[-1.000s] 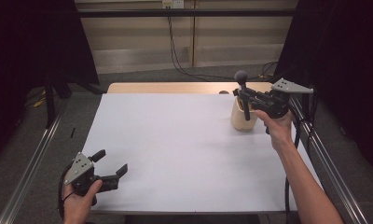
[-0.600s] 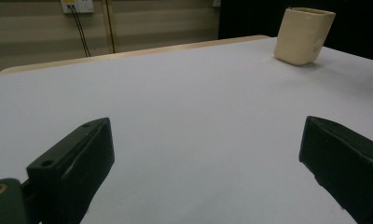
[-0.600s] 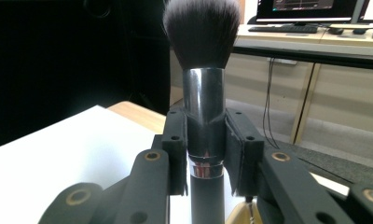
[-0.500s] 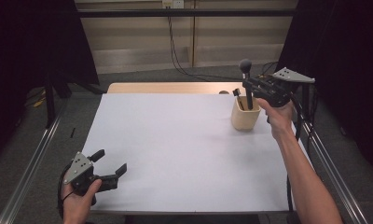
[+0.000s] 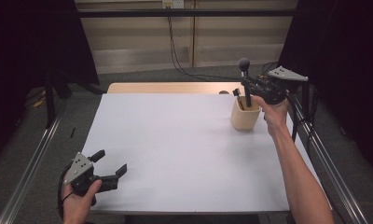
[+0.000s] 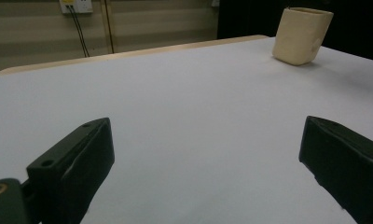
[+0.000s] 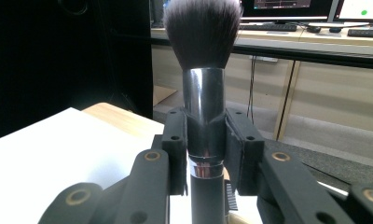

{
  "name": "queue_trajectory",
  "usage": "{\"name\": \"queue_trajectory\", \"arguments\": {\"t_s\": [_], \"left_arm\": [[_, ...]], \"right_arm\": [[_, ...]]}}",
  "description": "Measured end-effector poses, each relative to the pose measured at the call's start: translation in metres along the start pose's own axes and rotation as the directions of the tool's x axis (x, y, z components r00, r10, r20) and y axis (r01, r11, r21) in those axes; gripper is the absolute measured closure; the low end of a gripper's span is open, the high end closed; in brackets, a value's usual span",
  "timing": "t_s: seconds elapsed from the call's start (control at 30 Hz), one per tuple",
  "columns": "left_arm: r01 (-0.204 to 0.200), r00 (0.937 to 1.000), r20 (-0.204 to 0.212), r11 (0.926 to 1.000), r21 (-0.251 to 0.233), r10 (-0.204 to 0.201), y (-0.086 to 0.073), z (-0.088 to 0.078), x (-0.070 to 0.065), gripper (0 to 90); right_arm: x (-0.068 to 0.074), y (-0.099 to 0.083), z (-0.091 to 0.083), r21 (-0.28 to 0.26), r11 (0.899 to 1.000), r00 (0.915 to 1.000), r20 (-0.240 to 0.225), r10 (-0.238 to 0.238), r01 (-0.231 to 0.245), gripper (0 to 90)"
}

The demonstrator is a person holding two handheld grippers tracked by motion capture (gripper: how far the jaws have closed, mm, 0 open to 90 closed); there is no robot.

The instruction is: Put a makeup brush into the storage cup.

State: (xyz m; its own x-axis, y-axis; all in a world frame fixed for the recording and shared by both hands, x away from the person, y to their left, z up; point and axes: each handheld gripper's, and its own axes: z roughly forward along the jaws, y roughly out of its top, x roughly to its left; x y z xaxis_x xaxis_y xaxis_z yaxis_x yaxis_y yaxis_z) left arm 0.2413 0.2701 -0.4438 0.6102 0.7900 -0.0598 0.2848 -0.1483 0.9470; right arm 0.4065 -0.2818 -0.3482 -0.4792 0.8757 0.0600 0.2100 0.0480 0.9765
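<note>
High view: right gripper (image 5: 248,87) had carried the brush (image 5: 245,78) up and right since the earlier frame, above the beige cup (image 5: 245,117).
Left gripper view: left gripper (image 6: 205,172) jaws wide apart, nothing between, over the matte white worktop (image 6: 184,107).
Right gripper view: jaws clamped on the brush's shiny metal ferrule, soft round bristles above.

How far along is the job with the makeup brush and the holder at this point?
Done: one dark item already stands in the beige holder. In hand: the right gripper is clamped on the makeup brush, upright, bristles up, over the holder. Left: lowering it in and letting go. The left gripper rests open at the near table edge.
</note>
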Motion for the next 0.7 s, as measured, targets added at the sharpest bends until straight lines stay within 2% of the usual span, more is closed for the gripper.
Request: {"name": "queue_trajectory", "arguments": {"t_s": [0.5,0.7], "left_arm": [[-0.002,1.0000,0.008,1.0000,-0.002,0.002,0.000,0.000,-0.001,3.3],[-0.002,1.0000,0.007,1.0000,-0.001,0.002,0.000,0.000,0.000,3.4]], "right_arm": [[-0.009,-0.013,0.010,0.025,1.000,0.9997,0.020,0.014,-0.014,71.8],[-0.013,-0.021,0.009,0.033,0.999,0.9992,0.031,0.025,-0.026,71.8]]}}
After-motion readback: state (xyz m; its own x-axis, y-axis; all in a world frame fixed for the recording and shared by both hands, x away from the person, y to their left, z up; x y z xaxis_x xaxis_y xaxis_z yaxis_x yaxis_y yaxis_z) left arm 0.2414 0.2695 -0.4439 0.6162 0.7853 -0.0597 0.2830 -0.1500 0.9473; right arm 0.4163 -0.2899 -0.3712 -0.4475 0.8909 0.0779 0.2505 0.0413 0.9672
